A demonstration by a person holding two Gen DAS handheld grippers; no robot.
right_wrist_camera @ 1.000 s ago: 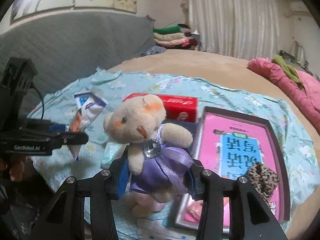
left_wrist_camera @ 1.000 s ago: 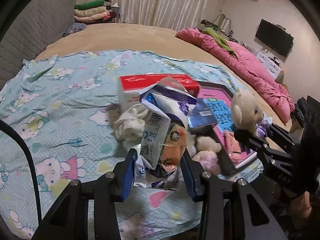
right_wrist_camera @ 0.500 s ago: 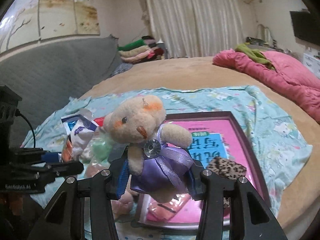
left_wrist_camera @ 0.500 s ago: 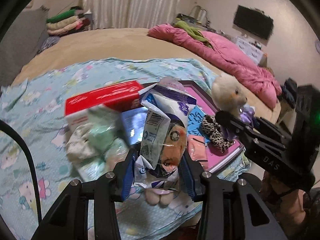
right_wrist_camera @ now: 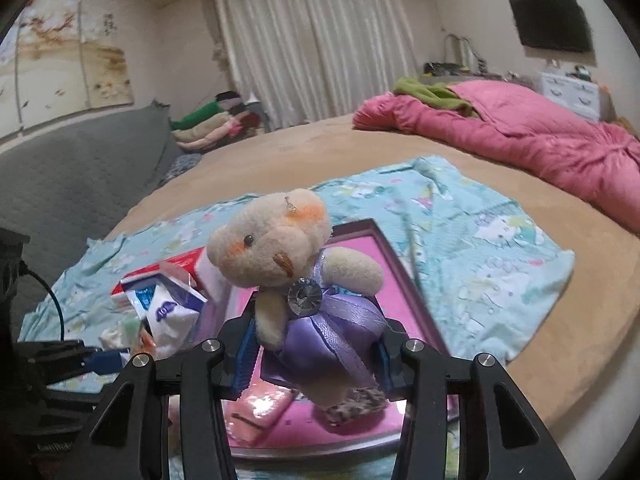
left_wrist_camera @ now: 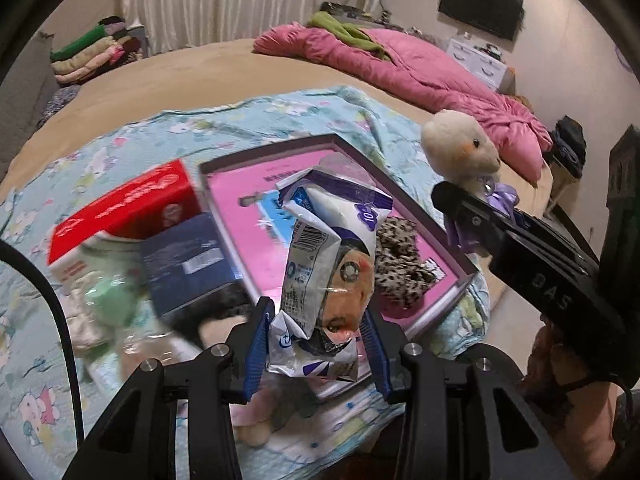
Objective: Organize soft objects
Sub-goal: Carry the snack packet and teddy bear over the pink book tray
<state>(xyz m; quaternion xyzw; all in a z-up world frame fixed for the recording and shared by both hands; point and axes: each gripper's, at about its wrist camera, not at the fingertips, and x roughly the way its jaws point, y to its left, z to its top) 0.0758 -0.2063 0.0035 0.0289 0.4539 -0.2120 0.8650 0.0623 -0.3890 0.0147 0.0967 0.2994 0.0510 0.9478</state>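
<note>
Beige bed (left_wrist_camera: 200,76) under a cartoon sheet (left_wrist_camera: 32,208) carries one pink tray (left_wrist_camera: 248,168), above which the left gripper (left_wrist_camera: 318,342) clamps one crumpled white-purple packet (left_wrist_camera: 328,248), while the right gripper (right_wrist_camera: 316,354) clamps one cream, purple-skirted teddy (right_wrist_camera: 280,248) over that tray.

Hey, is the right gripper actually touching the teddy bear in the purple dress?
Touching. In the right wrist view the right gripper has both blue pads pressed into the purple dress of the teddy bear, holding it clear above the pink tray.
</note>
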